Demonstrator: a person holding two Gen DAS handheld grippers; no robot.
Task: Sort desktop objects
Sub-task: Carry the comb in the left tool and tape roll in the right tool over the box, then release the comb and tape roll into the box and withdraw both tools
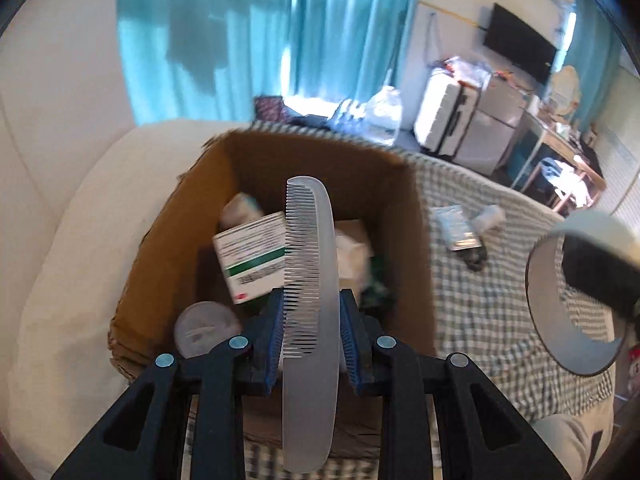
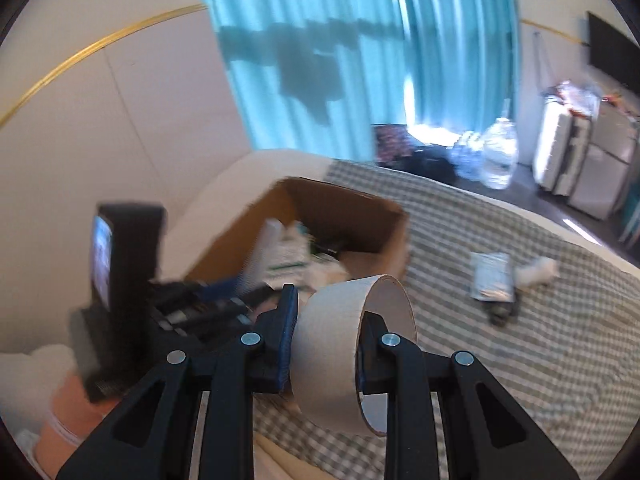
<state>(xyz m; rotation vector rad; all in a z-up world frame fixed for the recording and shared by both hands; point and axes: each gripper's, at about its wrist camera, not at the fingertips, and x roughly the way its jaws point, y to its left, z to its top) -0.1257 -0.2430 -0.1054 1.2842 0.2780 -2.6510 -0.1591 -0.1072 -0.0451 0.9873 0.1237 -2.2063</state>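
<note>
claws grip: left claw (image 1: 308,340) comb (image 1: 310,320), right claw (image 2: 326,344) tape roll (image 2: 352,356).

Bedroom: checked bedspread (image 2: 540,360), curtains (image 2: 340,60)

The comb (image 1: 310,320) is looking like translucent grey plastic, smooth and faintly frosted. The box (image 1: 208,216) is showing matt brown corrugated cardboard, rough at its torn edge. The carton (image 1: 252,260) inside is reading as printed paperboard with a slight sheen. The tape roll (image 2: 336,344) is showing matt beige paper over a card core. The cloth (image 2: 540,360) is appearing as soft woven check fabric. The gripper fingers (image 2: 289,336) are looking like matt black plastic with ribbed blue pads.
</note>
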